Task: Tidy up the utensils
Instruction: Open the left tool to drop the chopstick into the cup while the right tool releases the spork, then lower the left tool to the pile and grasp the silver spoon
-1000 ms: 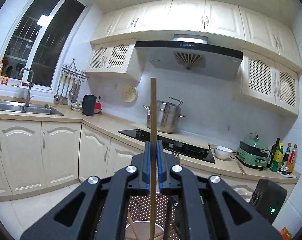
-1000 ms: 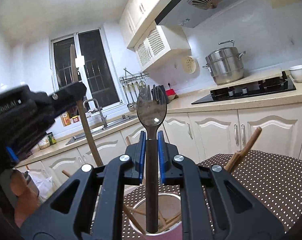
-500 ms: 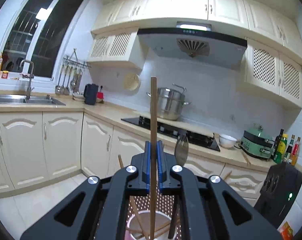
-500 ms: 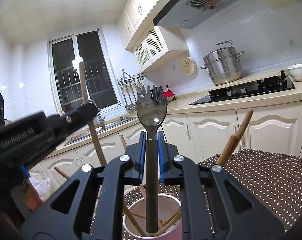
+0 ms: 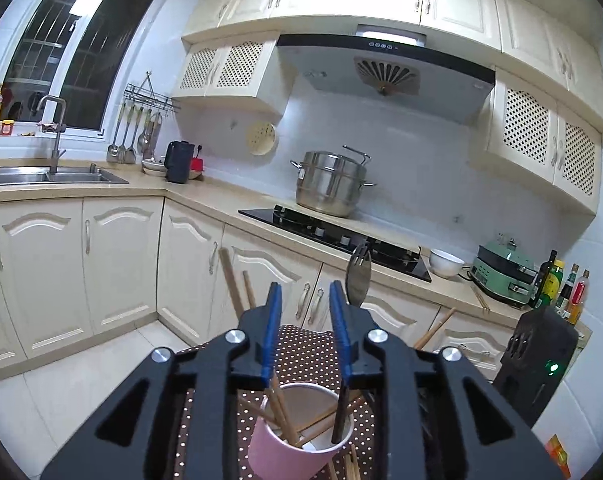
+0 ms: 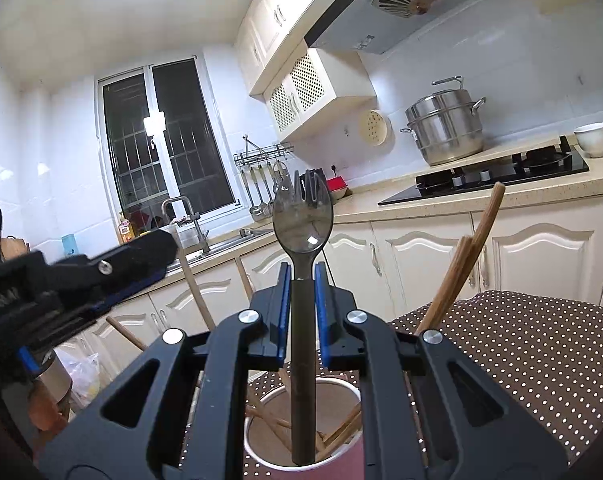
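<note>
Now the dark metal spork (image 6: pixel 302 280) stands upright in the pink paper cup (image 5: pixel 297 446) among wooden chopsticks (image 6: pixel 457 276), pinched by the right gripper (image 6: pixel 302 280); the left gripper (image 5: pixel 305 300), jaws opening and empty, hovers above the polka-dot cloth (image 6: pixel 521 344).

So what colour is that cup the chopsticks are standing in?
Pink outside, white inside; the cup shows best in the left wrist view.
</note>
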`<control>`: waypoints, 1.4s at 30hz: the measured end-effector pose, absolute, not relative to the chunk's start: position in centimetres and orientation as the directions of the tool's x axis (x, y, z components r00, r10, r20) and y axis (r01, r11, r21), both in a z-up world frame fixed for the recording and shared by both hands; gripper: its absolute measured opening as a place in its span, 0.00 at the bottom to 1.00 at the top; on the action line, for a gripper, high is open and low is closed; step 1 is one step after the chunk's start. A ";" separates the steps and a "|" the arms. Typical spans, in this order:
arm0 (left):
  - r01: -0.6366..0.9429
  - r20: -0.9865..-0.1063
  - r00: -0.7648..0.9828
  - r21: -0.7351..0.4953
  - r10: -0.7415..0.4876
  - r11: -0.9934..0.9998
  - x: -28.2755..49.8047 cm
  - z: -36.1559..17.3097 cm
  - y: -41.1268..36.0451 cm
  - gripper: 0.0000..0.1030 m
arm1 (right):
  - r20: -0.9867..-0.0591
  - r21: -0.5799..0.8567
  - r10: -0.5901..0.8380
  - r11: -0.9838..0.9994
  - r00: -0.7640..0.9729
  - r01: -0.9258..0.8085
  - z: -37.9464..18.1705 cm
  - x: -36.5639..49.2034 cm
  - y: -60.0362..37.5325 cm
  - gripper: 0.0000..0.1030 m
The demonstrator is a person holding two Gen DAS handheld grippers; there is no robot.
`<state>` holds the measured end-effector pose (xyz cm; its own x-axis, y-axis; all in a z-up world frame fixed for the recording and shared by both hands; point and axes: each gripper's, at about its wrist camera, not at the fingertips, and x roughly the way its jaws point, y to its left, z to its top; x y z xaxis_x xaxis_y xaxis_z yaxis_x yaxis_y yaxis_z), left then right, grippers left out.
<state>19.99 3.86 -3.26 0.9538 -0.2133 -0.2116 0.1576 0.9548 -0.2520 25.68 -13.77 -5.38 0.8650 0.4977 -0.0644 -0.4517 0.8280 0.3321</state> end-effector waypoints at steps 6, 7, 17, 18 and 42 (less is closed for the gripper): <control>0.133 -0.203 0.961 -0.253 -0.187 0.958 18.5 -2.7 4.9 0.29 | -0.068 0.328 0.488 0.835 0.870 -0.443 -5.7 25.7 -13.7 0.12; 0.116 -0.207 0.964 -0.237 -0.167 0.965 18.4 -2.8 5.0 0.29 | -0.069 0.323 0.486 0.837 0.871 -0.441 -5.7 25.6 -13.6 0.12; 0.009 -0.278 0.958 -0.203 -0.066 0.979 18.6 -2.9 6.8 0.29 | -0.094 0.259 0.481 0.857 0.872 -0.445 -5.6 24.2 -12.9 0.12; 0.007 -0.282 0.957 -0.201 -0.064 0.980 18.6 -2.9 6.9 0.29 | -0.098 0.251 0.478 0.861 0.873 -0.443 -5.6 23.9 -12.9 0.12; 0.054 -0.380 0.919 -0.147 -0.107 0.988 13.4 -1.9 6.7 0.46 | -0.148 0.169 0.403 0.910 0.903 -0.379 -2.1 17.1 -14.0 0.12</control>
